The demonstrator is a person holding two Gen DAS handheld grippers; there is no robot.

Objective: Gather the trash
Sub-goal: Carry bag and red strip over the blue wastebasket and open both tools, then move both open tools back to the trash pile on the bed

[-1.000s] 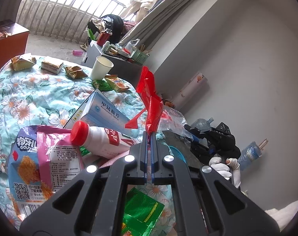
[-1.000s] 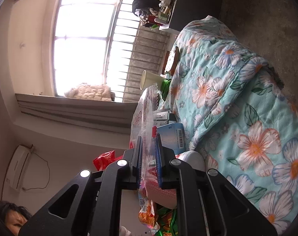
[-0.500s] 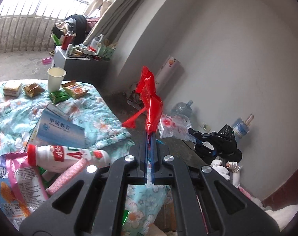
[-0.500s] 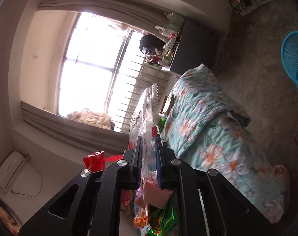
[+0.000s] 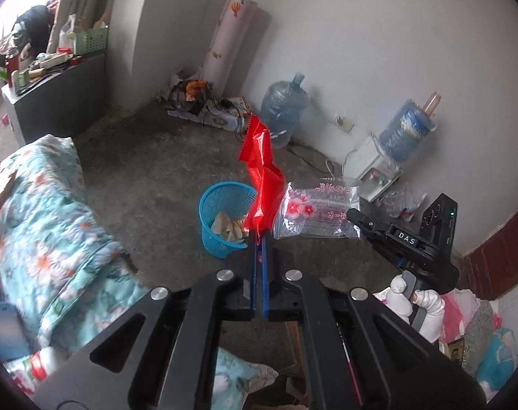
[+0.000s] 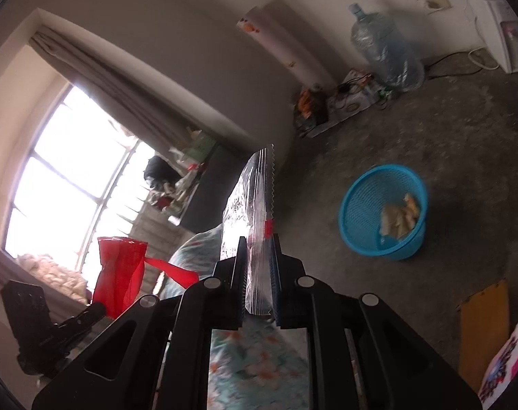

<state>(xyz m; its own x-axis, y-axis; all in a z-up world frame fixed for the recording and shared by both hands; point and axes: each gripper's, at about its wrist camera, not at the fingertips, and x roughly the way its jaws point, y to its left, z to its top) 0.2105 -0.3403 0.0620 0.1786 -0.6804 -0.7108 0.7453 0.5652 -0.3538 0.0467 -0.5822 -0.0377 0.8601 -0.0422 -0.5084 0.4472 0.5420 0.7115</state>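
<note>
Both claws angled down toward blue basket (image 5: 224, 218). Left claw (image 5: 259, 235) pinches red wrapper (image 5: 262, 174); right claw (image 6: 257, 239) clamps clear bag (image 6: 250, 205). Bed clutter from 1 second ago gone; floor now ahead.

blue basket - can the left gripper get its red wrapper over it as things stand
Probably yes. The blue basket stands open-topped on bare floor just beyond the left gripper, which pinches the red wrapper; nothing lies between them.

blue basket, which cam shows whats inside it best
Right wrist view: the blue basket tips its mouth to the camera, crumpled pale trash unobstructed. In the left wrist view the red wrapper overlaps its rim.
</note>
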